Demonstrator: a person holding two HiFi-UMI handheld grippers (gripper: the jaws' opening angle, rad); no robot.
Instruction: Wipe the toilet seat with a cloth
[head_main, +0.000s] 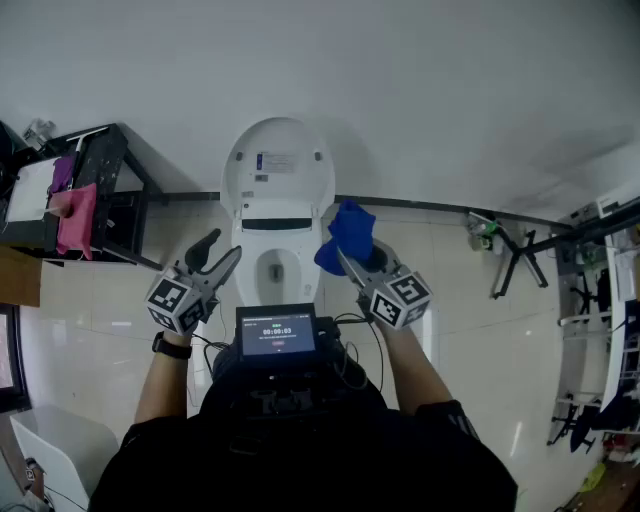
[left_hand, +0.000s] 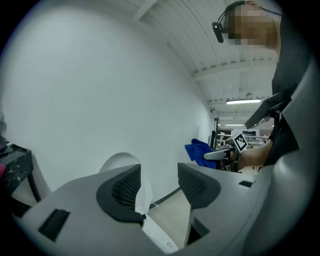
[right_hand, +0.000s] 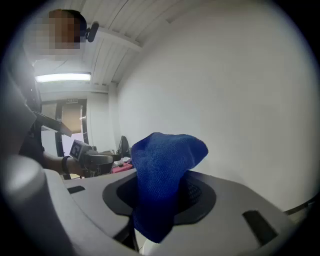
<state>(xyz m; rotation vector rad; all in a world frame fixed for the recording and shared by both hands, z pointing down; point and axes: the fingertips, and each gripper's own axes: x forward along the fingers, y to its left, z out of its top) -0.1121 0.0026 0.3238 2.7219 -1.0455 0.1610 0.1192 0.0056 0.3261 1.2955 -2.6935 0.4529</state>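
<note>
A white toilet (head_main: 277, 225) stands against the wall with its lid (head_main: 277, 165) raised and the seat (head_main: 248, 268) around the bowl exposed. My right gripper (head_main: 352, 258) is shut on a blue cloth (head_main: 346, 236), held above the toilet's right side; the cloth (right_hand: 162, 177) bulges up between the jaws. My left gripper (head_main: 217, 257) is open with nothing in it, just left of the bowl. From the left gripper view, its pads (left_hand: 122, 191) frame the raised lid (left_hand: 119, 162), and the right gripper with the cloth (left_hand: 201, 150) shows beyond.
A black rack (head_main: 95, 190) with pink cloths (head_main: 76, 217) stands left of the toilet. A black stand (head_main: 520, 255) and shelving (head_main: 600, 330) are at the right. A device with a screen (head_main: 277, 333) hangs at my chest. Tiled floor (head_main: 470, 340) surrounds the toilet.
</note>
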